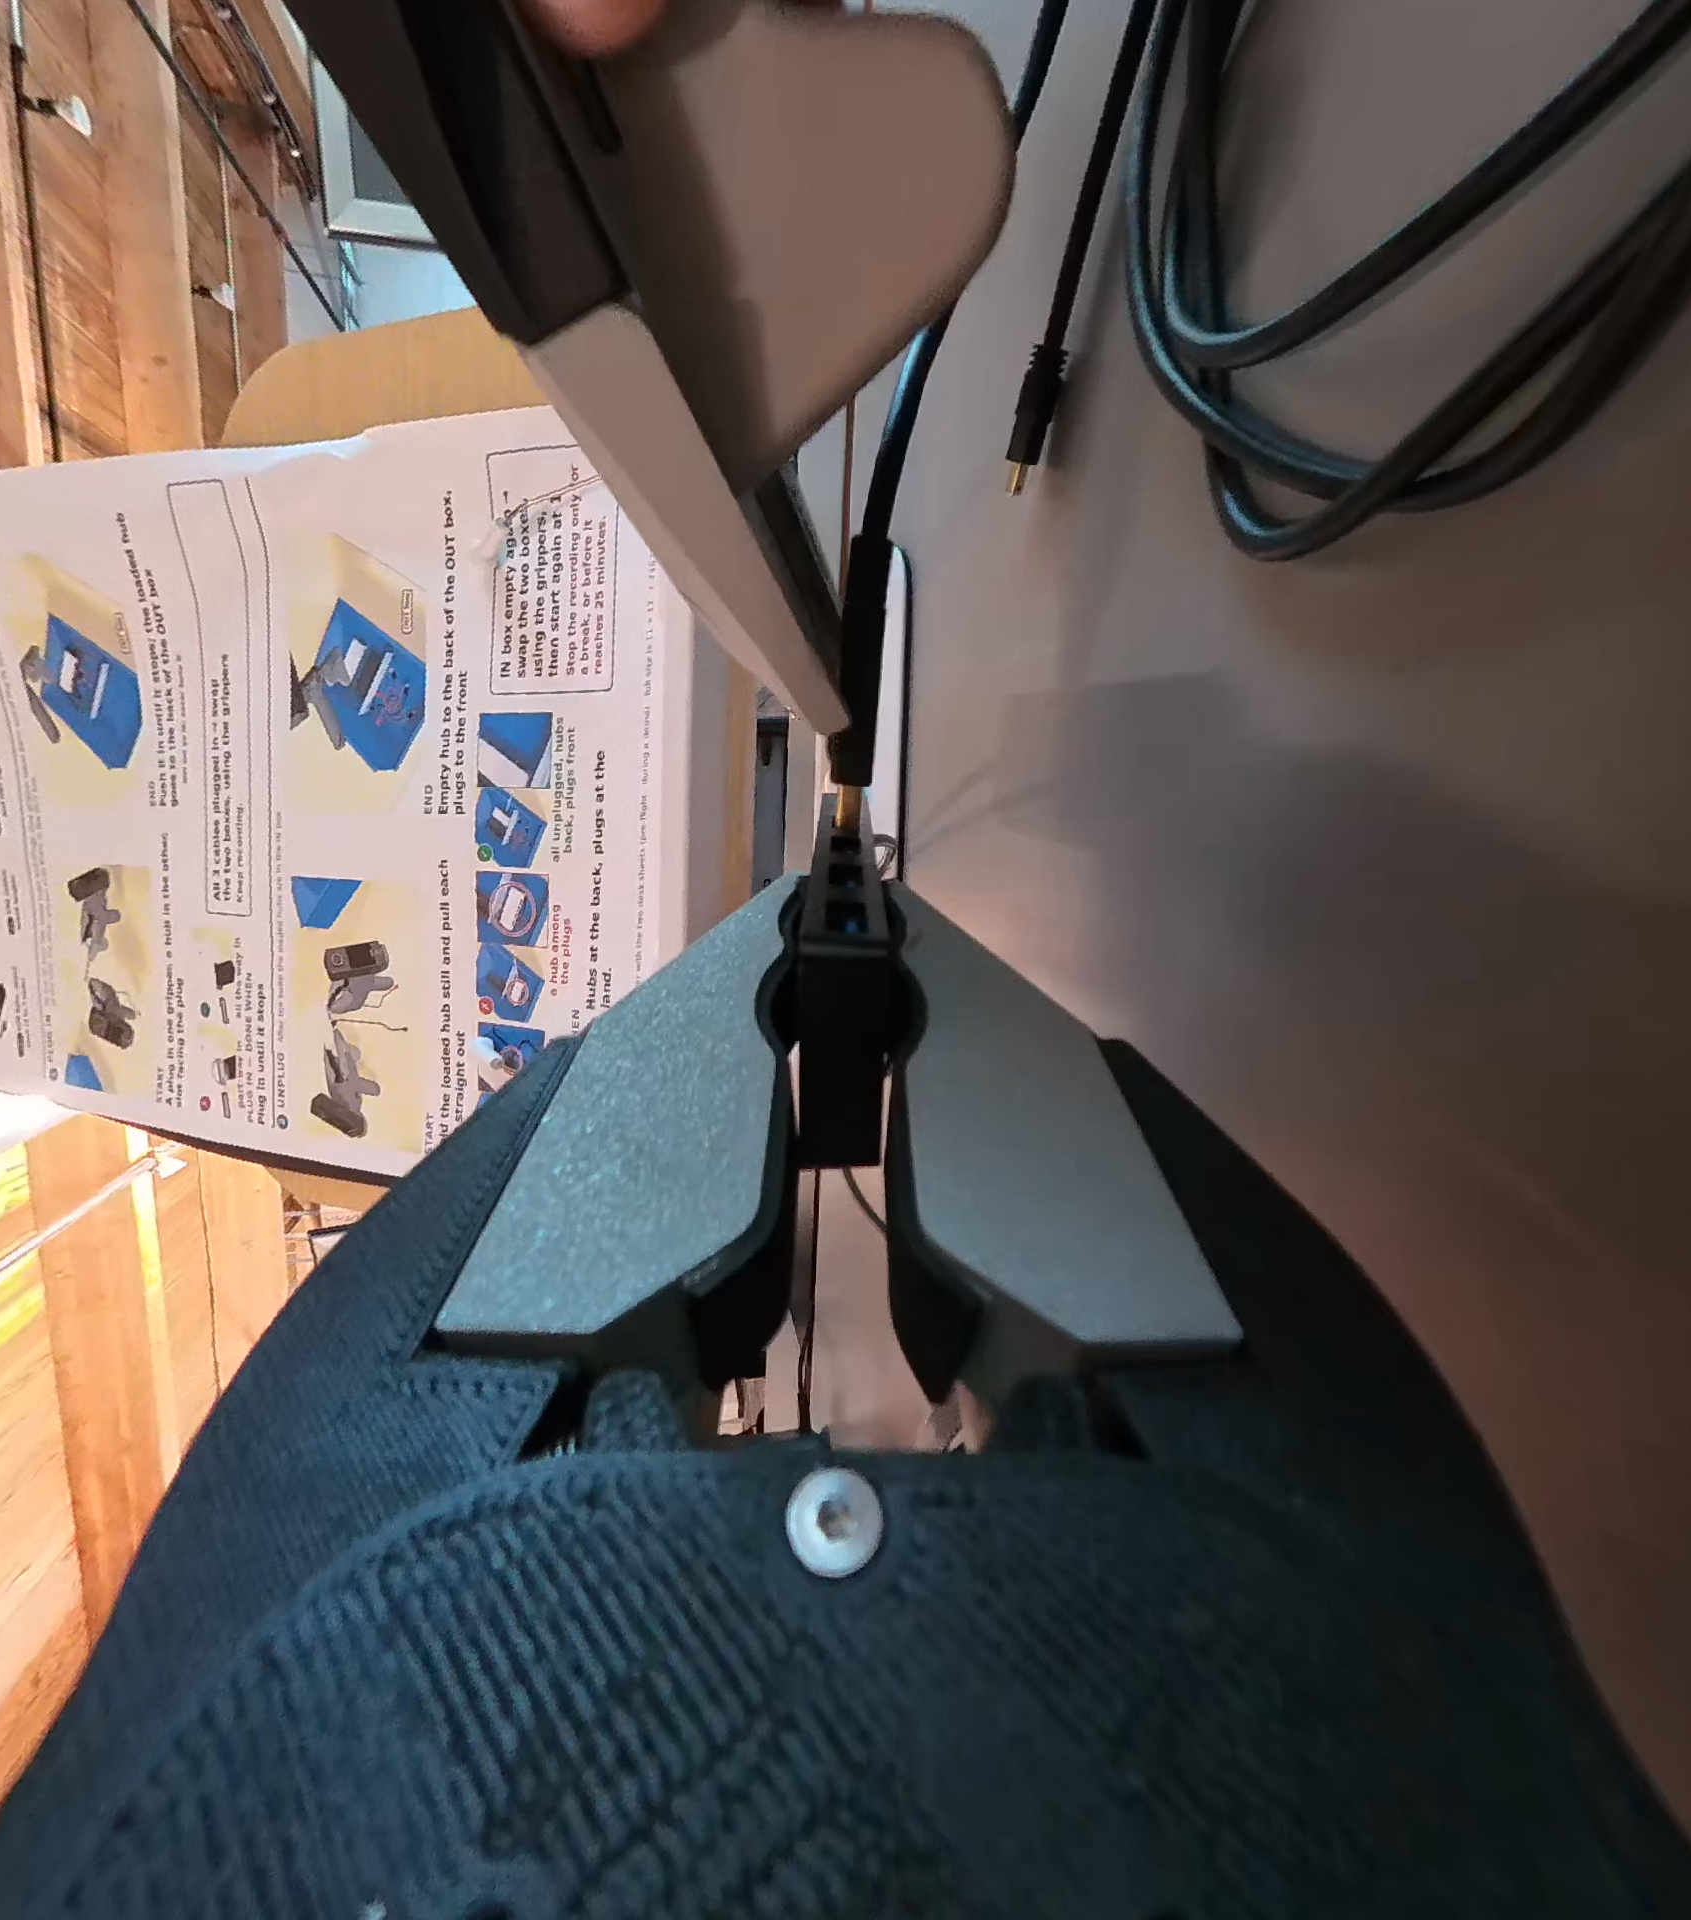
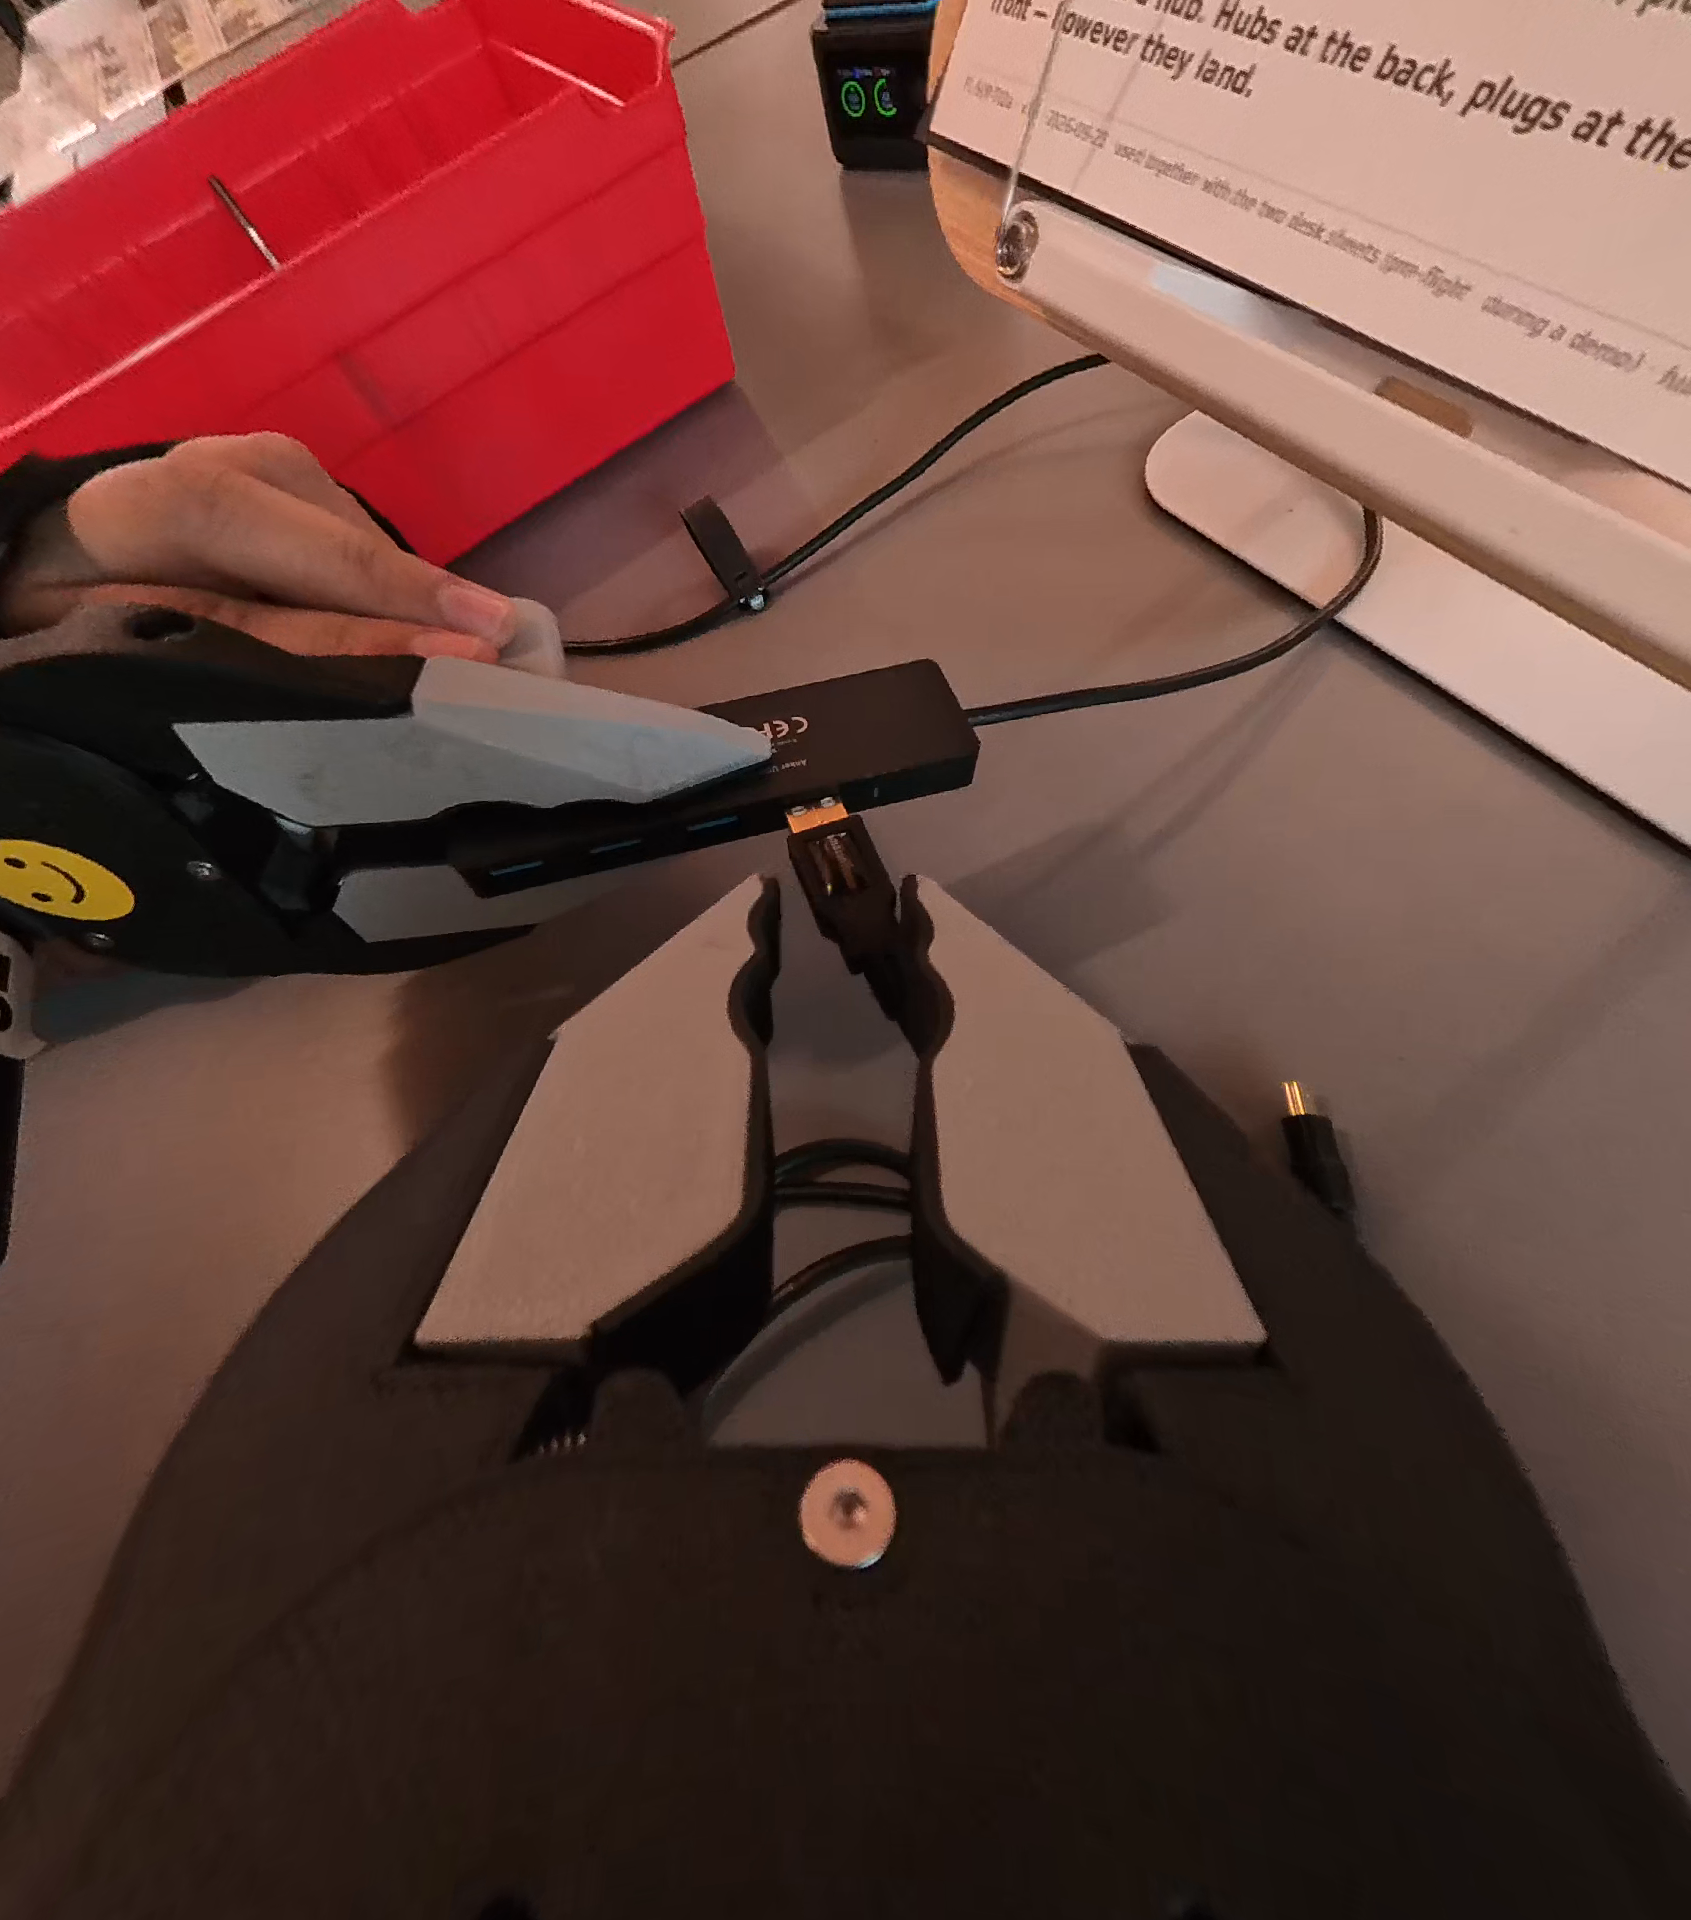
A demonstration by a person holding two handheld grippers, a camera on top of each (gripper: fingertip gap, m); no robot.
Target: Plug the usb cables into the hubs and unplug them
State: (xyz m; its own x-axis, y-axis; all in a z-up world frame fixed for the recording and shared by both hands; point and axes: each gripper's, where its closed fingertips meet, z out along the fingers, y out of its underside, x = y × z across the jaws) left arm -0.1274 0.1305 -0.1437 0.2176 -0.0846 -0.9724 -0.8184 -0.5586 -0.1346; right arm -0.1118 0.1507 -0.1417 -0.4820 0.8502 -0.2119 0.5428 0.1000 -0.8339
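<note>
The left gripper (image 2: 716,821) is clenched on a slim black USB hub (image 2: 851,738), its grey fingers (image 2: 550,743) pinching the flat top and bottom faces while the far end sticks out past the tips. In the left wrist view the same hub (image 1: 841,997) runs edge-on between the two fingers, wedged in the notch near their tips. The right gripper (image 2: 841,914) grasps a black USB plug (image 2: 836,868) between its fingertips, the plug tilted slightly toward the right finger, and its gold-toned metal end sits at the hub's port row, only partly in (some metal is exposed). From the left wrist view, that plug (image 1: 851,769) meets the hub's top port, with the right gripper's grey finger (image 1: 799,644) alongside it.

Counted: one hub, one plug in hand, one loose plug (image 2: 1314,1143) lying on the grey table (image 2: 1443,935) just beside the right gripper, and three blue ports free along the hub's edge. One red bin (image 2: 353,291) stands behind the person's hand (image 2: 269,540). One printed instruction sheet (image 2: 1392,156) is mounted on a white stand (image 2: 1267,509). A coil of dark cable (image 1: 1340,312) lies on the table.

Writing shows on the sheet, on the hub's top and on a white tag on the left gripper, which also carries a yellow smiley sticker (image 2: 46,878).
</note>
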